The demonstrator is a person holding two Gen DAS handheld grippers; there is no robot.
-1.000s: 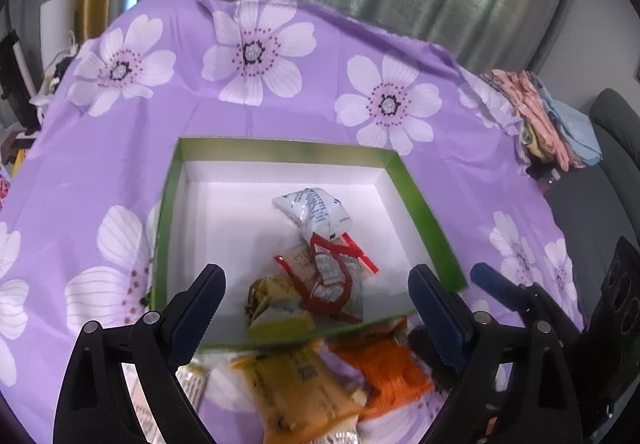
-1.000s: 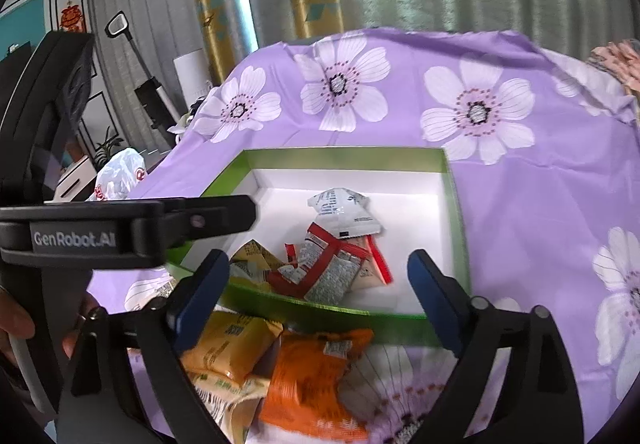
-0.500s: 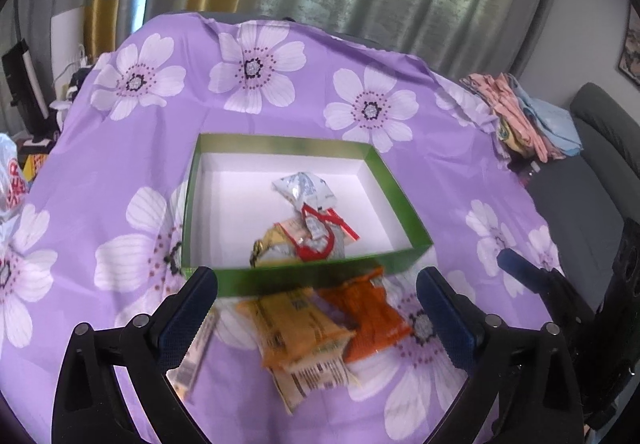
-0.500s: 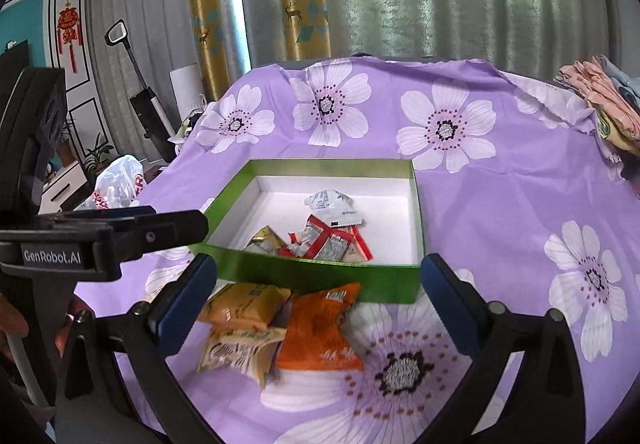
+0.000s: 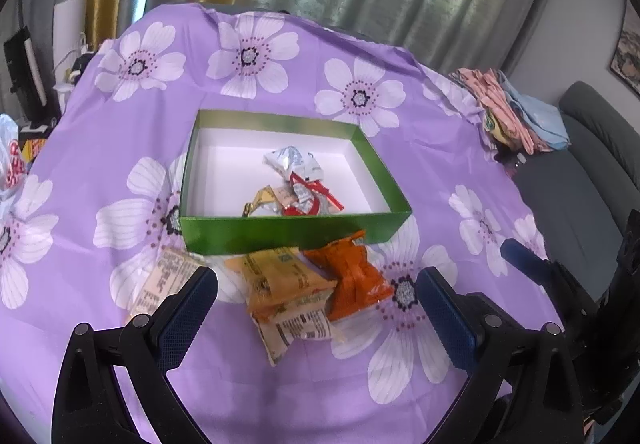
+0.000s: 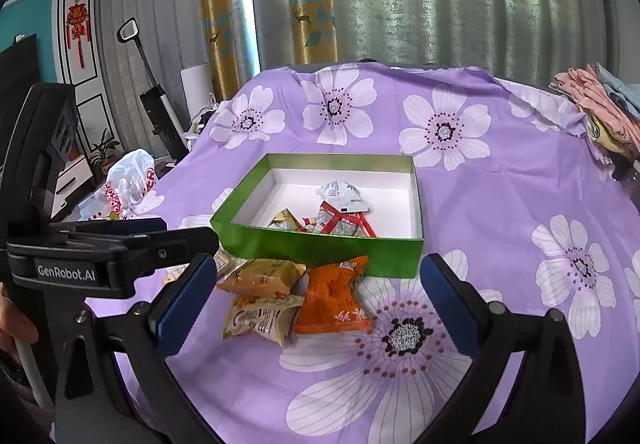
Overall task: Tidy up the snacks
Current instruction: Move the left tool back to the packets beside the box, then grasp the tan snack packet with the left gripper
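both sets of tongs hang wide apart and empty above the near edge of the bench — the left tongs (image 5: 316, 286) over the loose packets, the right tongs (image 6: 318, 286) just alongside. between the left fingers lie a yellow snack packet (image 5: 280, 278) stacked on a pale printed packet (image 5: 298, 328), with an orange snack packet (image 5: 354, 276) touching them to the right and a cream wrapper (image 5: 166, 278) further left. just behind stands the green box (image 5: 292, 232), its white floor already holding a silver sachet (image 5: 292, 160), a red-trimmed packet (image 5: 310, 200) and a gold one. the pick likely goes best one packet at a time — orange first for the right tongs, since it lies free; close across its narrow middle, lift clear of the box wall, then release low inside. the purple flowered cloth (image 6: 520, 228) could snag if the fingers dig.
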